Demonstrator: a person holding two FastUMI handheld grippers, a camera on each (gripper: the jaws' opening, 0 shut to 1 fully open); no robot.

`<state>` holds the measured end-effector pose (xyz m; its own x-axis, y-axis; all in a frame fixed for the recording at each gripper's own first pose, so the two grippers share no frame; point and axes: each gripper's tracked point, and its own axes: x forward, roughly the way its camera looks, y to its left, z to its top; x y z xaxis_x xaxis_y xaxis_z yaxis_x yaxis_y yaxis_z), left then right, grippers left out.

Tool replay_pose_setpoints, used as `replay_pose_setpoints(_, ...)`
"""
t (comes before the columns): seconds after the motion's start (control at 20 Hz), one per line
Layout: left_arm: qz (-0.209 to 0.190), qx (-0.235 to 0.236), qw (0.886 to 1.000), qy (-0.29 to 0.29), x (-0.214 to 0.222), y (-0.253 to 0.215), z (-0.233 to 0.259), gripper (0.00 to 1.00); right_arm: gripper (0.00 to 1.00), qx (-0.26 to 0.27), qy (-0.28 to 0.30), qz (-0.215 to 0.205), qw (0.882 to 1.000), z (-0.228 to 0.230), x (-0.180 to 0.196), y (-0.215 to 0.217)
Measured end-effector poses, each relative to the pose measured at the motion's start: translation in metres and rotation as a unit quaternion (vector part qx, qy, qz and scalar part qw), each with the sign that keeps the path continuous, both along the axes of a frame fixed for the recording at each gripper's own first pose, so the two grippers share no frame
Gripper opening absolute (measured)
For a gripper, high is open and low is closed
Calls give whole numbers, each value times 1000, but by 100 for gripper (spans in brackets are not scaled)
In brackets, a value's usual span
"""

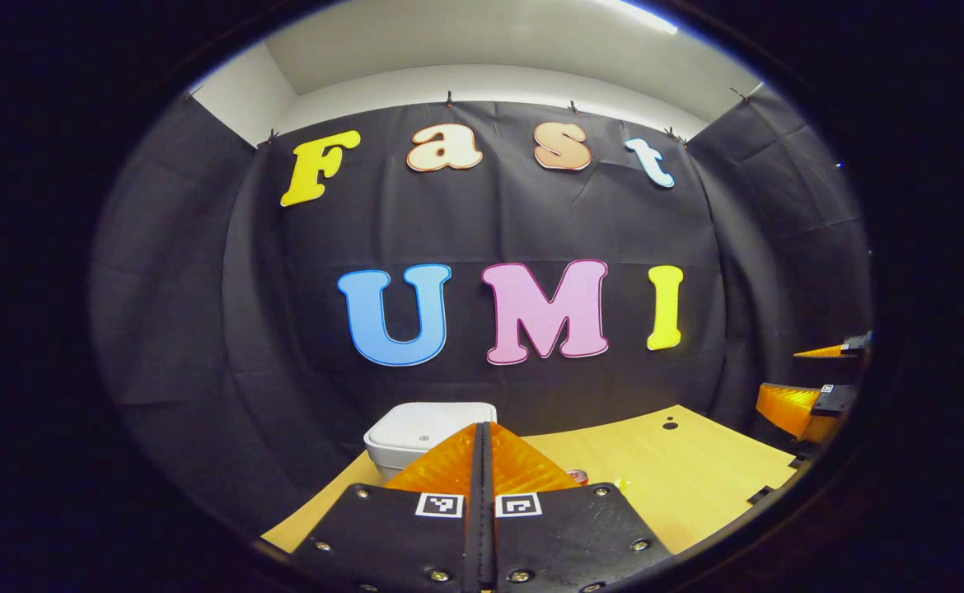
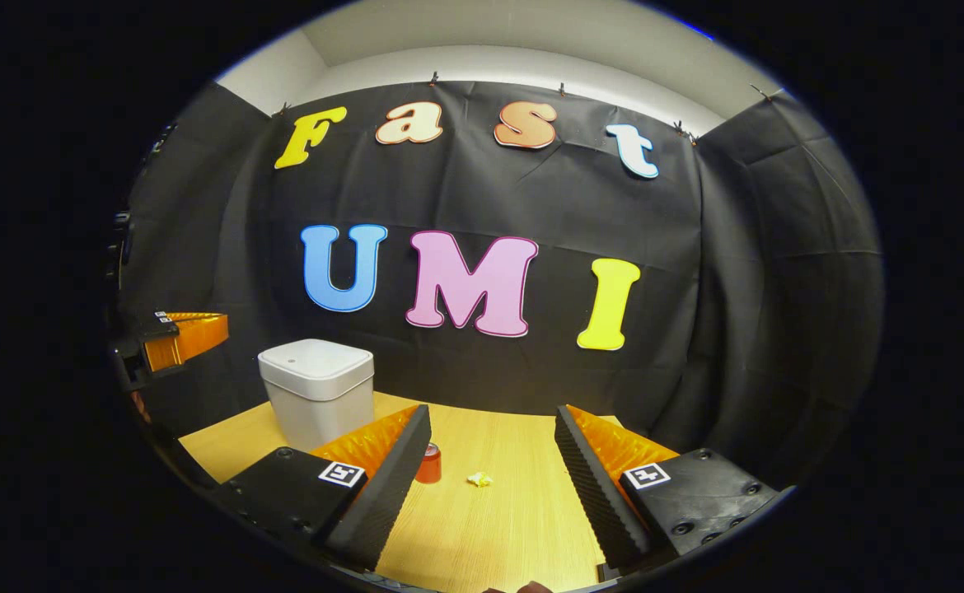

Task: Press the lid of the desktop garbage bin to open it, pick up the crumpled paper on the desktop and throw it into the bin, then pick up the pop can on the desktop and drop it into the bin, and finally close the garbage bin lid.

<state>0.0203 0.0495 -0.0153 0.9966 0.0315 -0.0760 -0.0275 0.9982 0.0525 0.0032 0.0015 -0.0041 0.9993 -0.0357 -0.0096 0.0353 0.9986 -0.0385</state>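
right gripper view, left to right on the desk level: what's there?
Left tool at the far left edge → garbage bin, lid down → pop can, partly behind the right tool's finger → crumpled paper.

Light wood tabletop [image 2: 498, 527] w/ small dark hole [image 1: 670, 425], black cloth backdrop [image 2: 696, 272], white wall above.

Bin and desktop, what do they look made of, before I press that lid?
The bin looks like smooth moulded plastic: white, rounded corners, soft matte sheen, lid down. The desktop shows pale wood grain, likely laminate or veneer; the frames can't tell which.
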Motion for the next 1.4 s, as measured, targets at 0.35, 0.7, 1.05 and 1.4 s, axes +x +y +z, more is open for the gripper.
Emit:
replay_pose_setpoints(0.35, -15, -17, 1000, 22, 21, 30, 3, 0, 98, 2, 3, -15, 1000, -3, -3, 7)
replay_pose_setpoints(0.7, -48, -67, 994, 69, 64, 48, -1, 1, 98, -1, -8, -23, 1000, 4, 1, 1)
replay_pose_setpoints(1.05, -19, -93, 983, 159, 127, 74, -53, 0, 98, -5, -10, -1, 1000, 1, 34, -20)
replay_pose_setpoints(1.4, -1, -69, 969, 237, 176, 89, -105, 1, 98, 38, 25, 33, 998, -27, 83, -43)
